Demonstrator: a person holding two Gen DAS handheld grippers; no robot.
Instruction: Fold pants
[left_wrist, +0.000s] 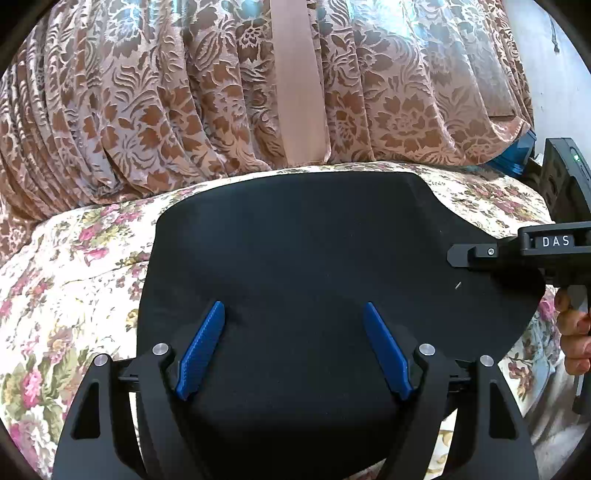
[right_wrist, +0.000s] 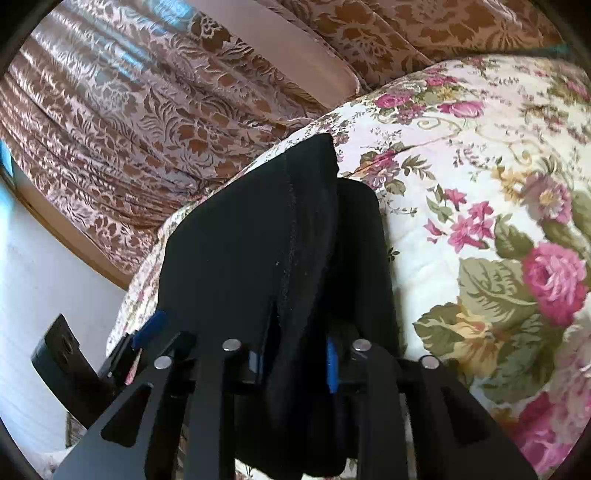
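Note:
Black pants (left_wrist: 303, 258) lie folded flat on the floral bedspread (left_wrist: 74, 280). My left gripper (left_wrist: 293, 314) is open, its blue fingers (left_wrist: 207, 339) spread just above the near part of the pants, nothing between them. My right gripper shows at the right edge of the left wrist view (left_wrist: 480, 254), at the pants' right edge, with a hand on its handle. In the right wrist view the right gripper (right_wrist: 295, 354) is shut on a raised fold of the black pants (right_wrist: 258, 240), which drapes over the blue fingers (right_wrist: 330, 365) and hides most of them.
Brown floral curtains (left_wrist: 184, 92) hang behind the bed, with a plain pink strip (left_wrist: 299, 74). A white wall (right_wrist: 44, 277) is at the left of the right wrist view. The floral bedspread (right_wrist: 480, 184) spreads to the right of the pants. A blue object (left_wrist: 517, 155) sits at the far right.

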